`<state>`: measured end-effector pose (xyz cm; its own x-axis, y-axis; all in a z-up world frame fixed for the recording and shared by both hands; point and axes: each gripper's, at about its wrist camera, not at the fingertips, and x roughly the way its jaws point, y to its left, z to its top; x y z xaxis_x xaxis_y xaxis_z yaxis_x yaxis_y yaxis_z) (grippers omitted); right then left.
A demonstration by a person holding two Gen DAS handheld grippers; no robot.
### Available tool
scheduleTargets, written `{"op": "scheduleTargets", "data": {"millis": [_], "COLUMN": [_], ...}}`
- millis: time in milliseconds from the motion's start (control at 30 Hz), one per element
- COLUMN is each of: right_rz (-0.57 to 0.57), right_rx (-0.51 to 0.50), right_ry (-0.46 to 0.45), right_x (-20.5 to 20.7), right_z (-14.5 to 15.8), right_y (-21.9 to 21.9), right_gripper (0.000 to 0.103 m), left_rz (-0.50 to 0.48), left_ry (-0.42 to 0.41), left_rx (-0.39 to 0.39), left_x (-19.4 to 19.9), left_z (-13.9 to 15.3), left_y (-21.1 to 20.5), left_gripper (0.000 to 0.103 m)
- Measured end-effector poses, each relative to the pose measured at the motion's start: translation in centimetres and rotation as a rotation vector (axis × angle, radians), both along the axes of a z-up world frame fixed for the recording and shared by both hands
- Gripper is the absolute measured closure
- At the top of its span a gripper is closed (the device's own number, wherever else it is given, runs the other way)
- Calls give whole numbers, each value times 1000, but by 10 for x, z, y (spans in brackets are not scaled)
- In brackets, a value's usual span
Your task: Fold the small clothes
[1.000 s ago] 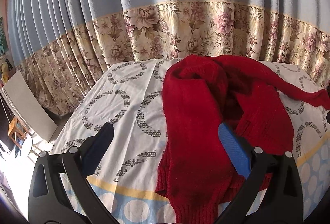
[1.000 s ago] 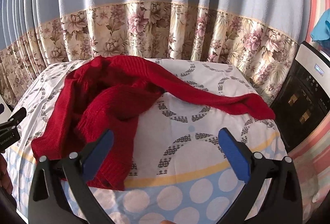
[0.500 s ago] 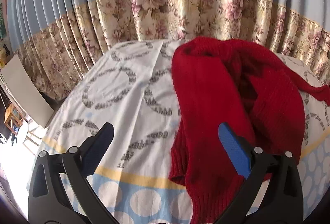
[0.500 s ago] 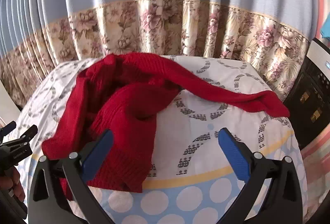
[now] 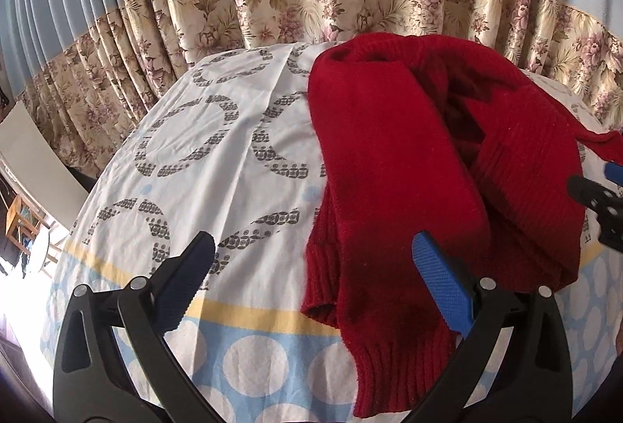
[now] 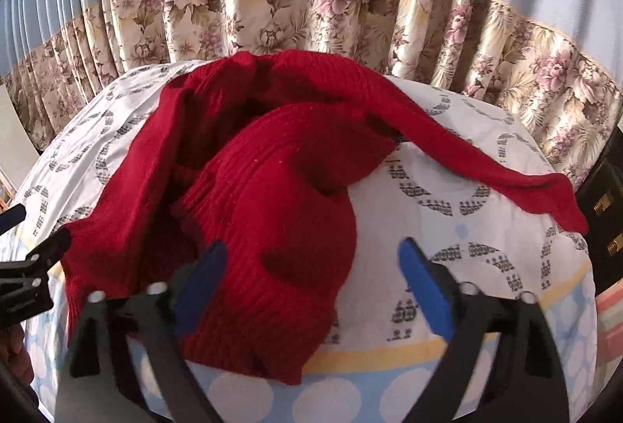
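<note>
Red sweater [image 5: 397, 166] lies crumpled on the worktop [image 5: 233, 134], which is covered by a patterned cloth; one sleeve [image 6: 486, 170] trails out to the right. Nothing folded yet.

Left gripper [image 5: 311, 279]: fingers spread, empty, hovering at the near hem with its ribbed cuff [image 5: 393, 364]. Right gripper [image 6: 311, 279]: fingers spread, empty, over the bunched ribbed edge.

Risks, as judged: a pinch here may catch several stacked layers, so the heap lifts as a lump. Loose cloth beneath could drag along. Hem overhangs the near edge; a pull could slide it off.
</note>
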<state>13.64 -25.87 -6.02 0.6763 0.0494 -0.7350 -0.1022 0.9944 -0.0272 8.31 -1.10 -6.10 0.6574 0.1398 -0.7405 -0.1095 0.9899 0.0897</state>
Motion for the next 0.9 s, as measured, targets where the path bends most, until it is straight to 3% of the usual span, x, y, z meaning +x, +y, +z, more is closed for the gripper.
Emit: {"op": "scheduleTargets", "data": {"millis": [100, 133, 167, 200, 233, 433, 567, 667, 800, 900], "right_rz": [16, 30, 36, 38, 39, -18, -115, -160, -140, -127], "right_rx": [-24, -31, -42, -54, -55, -20, 26, 44, 55, 58], "right_ry": [-1, 11, 19, 28, 32, -27, -51, -25, 43, 44], "right_x": [8, 13, 16, 19, 19, -4, -29, -42, -45, -46], "right_z": [-4, -7, -9, -12, -13, 8, 22, 16, -11, -16], "right_y": [8, 11, 13, 15, 14, -21, -69, -94, -96, -91], "right_gripper": [31, 52, 65, 87, 91, 95, 96, 100, 99, 99], "left_rz": [3, 3, 1, -3, -8, -60, -167, -220, -150, -85], "left_ry": [2, 3, 3, 5, 10, 5, 4, 18, 65, 84], "left_rx": [3, 4, 8, 9, 4, -21, -49, -8, 24, 56], "left_x": [-1, -1, -1, 0, 1, -3, -12, -14, -1, 7], "left_z": [0, 0, -1, -1, -2, 5, 10, 0, -20, -32], "left_y": [0, -1, -2, -3, -4, -22, -53, -78, -75, -59], "left_gripper": [3, 3, 3, 3, 3, 3, 3, 3, 3, 3]}}
